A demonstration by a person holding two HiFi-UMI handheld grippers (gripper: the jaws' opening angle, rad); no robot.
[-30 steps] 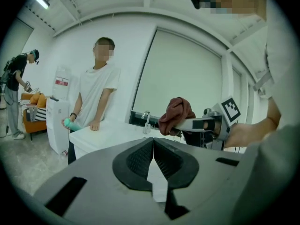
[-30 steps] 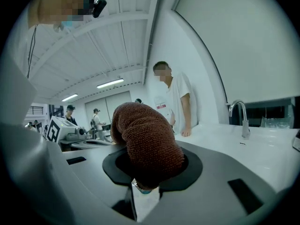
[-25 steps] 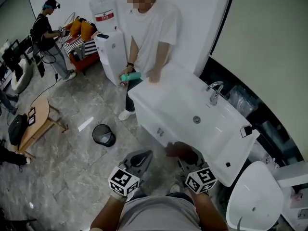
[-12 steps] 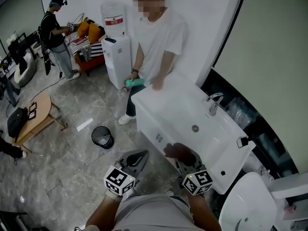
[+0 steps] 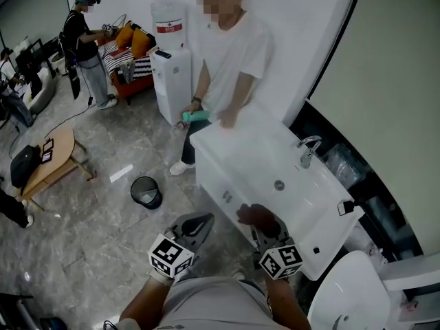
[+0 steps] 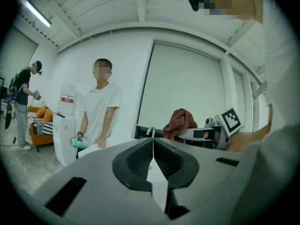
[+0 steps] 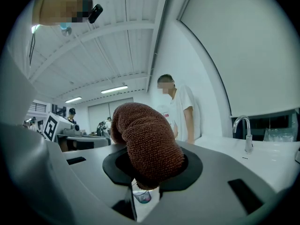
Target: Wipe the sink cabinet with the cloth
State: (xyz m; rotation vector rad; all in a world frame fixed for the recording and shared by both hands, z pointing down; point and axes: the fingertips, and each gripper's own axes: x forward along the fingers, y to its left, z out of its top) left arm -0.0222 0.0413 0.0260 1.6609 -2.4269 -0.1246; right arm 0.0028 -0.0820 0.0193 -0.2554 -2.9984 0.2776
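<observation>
The white sink cabinet [image 5: 256, 162] runs from the middle to the lower right of the head view, with a chrome faucet [image 5: 306, 148] at its back. My right gripper [image 5: 265, 227] is at the cabinet's near front edge, shut on a brown cloth [image 5: 253, 215]. In the right gripper view the cloth [image 7: 145, 139] bulges up out of the jaws, and the faucet [image 7: 243, 131] shows to the right. My left gripper [image 5: 192, 227] hangs over the floor left of the cabinet. Its jaws meet with nothing between them [image 6: 153, 146]. It sees the cloth [image 6: 180, 122] too.
A person in a white shirt [image 5: 230, 53] stands at the cabinet's far end holding a teal object [image 5: 194, 116]. A black bin [image 5: 146, 192] is on the floor to the left. A water dispenser [image 5: 172, 81] stands behind. A white basin [image 5: 347, 294] sits at lower right.
The head view has shifted slightly. Both grippers stay about where they were, and the cloth stays in the right one.
</observation>
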